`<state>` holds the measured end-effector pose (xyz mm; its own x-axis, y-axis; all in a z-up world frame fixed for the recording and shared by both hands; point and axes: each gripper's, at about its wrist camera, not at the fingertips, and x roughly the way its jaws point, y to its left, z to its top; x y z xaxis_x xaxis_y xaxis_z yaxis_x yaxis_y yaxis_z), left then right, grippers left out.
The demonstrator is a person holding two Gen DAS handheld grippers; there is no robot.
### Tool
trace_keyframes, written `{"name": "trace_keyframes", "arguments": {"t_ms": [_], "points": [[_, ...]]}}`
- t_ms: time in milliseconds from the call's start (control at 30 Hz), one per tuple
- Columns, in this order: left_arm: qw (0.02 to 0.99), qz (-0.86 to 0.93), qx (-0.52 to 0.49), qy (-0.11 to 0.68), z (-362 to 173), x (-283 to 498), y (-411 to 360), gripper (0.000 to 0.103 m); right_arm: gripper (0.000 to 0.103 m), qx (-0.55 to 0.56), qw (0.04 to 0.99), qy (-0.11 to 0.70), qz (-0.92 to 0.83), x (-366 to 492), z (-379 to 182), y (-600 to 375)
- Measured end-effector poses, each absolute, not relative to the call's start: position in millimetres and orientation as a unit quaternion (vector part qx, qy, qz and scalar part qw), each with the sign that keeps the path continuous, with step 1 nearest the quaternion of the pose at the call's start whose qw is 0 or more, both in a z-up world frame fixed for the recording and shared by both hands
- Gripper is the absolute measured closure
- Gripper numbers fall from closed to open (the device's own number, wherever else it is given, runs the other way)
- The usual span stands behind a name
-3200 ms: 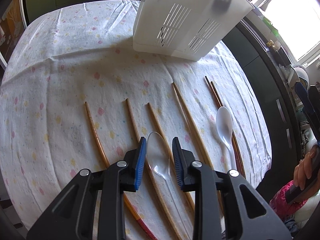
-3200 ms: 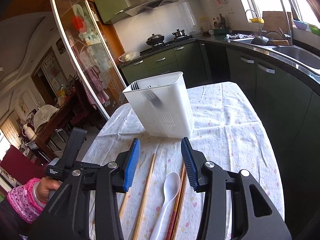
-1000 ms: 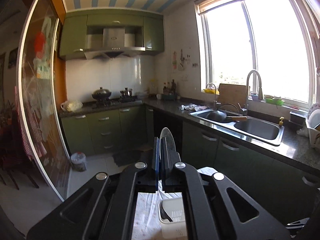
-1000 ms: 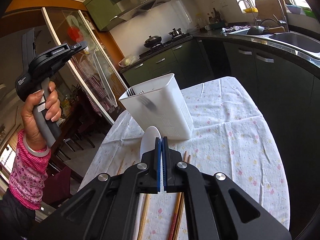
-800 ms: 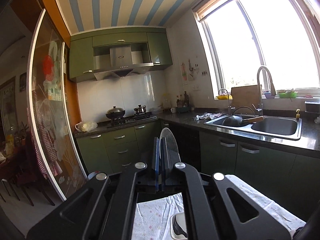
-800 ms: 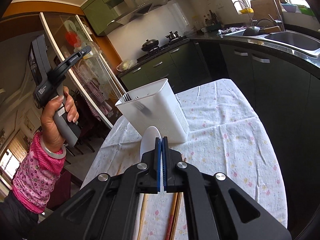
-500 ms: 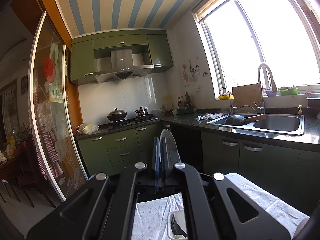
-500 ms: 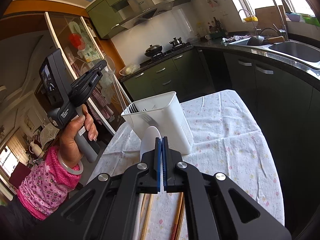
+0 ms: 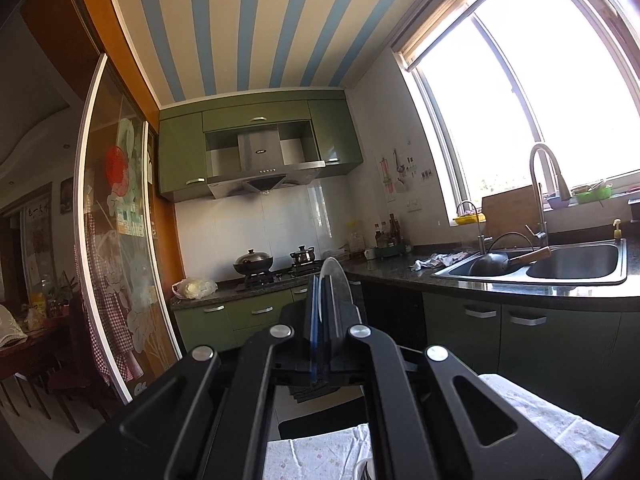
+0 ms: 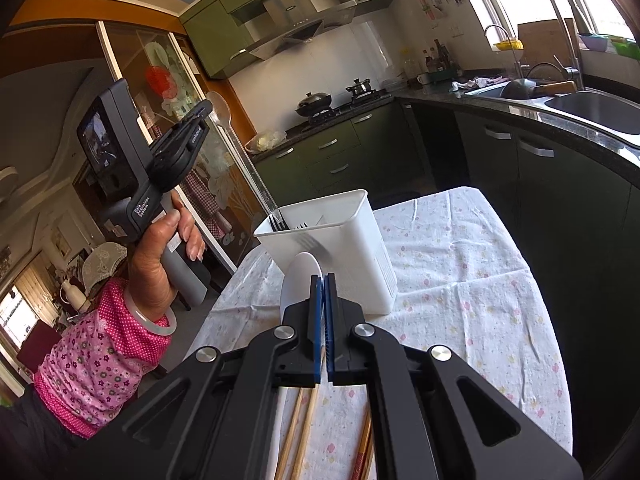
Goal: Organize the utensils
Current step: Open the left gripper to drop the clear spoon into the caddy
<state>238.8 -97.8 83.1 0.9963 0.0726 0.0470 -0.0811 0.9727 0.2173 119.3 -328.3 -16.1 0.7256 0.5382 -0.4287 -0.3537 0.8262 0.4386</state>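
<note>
The left hand-held gripper (image 9: 320,312) was pressed together on a clear spoon (image 9: 338,284), whose bowl stood edge-on above the blue pads (image 9: 316,320) in the left wrist view. Seen from the right wrist camera, that same left hand-held gripper (image 10: 200,114) was raised high in the person's left hand (image 10: 160,248), with the clear spoon (image 10: 236,144) slanting down from it; the handle's lower end reached the rim of the white caddy (image 10: 340,256), though whether it was already inside could not be told.

The right hand-held gripper (image 10: 324,320) was also shut tight, pinching a white spoon (image 10: 298,280) whose bowl rose just left of its fingers, in front of the caddy's near wall. Dark fork tines (image 10: 288,226) showed inside the caddy at its left end.

The caddy stood on a worktop covered by a flowered cloth (image 10: 460,280). Several chopsticks (image 10: 304,436) lay on the cloth below the right hand-held gripper, partly hidden by its black frame.

Beyond the worktop, the left wrist view showed green cabinets (image 9: 256,312), a range hood (image 9: 260,168), a wok (image 9: 253,260) on the hob, and a steel sink (image 9: 552,264) under a bright window (image 9: 540,100).
</note>
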Motion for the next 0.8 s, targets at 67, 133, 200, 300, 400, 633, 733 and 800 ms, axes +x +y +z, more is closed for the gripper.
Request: {"name": "trace_keyframes", "arguments": {"t_ms": [67, 133, 200, 300, 400, 633, 733, 800], "points": [[0.993, 0.035, 0.110, -0.005, 75.2, 243.8, -97.2, 0.101, 0.101, 0.165, 0.916, 0.276, 0.242, 118.9, -13.7, -329.8], [0.993, 0.028, 0.112, 0.012, 66.2, 245.2, -97.1, 0.101, 0.101, 0.164, 0.917, 0.272, 0.240, 119.4, -10.8, -330.3], [0.993, 0.022, 0.114, 0.028, 56.0, 243.3, -95.7, 0.101, 0.101, 0.163, 0.919, 0.269, 0.239, 121.7, -7.4, -329.7], [0.992, 0.008, 0.110, 0.062, 44.3, 238.4, -91.2, 0.092, 0.101, 0.156, 0.923, 0.259, 0.237, 129.1, 2.8, -325.2], [0.990, 0.005, 0.110, 0.084, 36.1, 230.8, -84.8, 0.072, 0.101, 0.147, 0.934, 0.233, 0.227, 142.4, 20.6, -316.8], [0.992, -0.005, 0.062, 0.109, 41.7, 201.4, -54.7, 0.072, 0.101, 0.107, 0.980, 0.098, 0.133, 184.9, 72.1, -287.1], [0.993, -0.014, 0.044, 0.113, 43.4, 182.5, -45.4, 0.073, 0.101, 0.083, 0.991, 0.057, 0.092, 210.2, 81.7, -270.5], [0.992, -0.026, 0.032, 0.120, 42.8, 170.6, -40.6, 0.073, 0.101, 0.069, 0.995, 0.037, 0.066, 226.8, 81.3, -260.6]]}}
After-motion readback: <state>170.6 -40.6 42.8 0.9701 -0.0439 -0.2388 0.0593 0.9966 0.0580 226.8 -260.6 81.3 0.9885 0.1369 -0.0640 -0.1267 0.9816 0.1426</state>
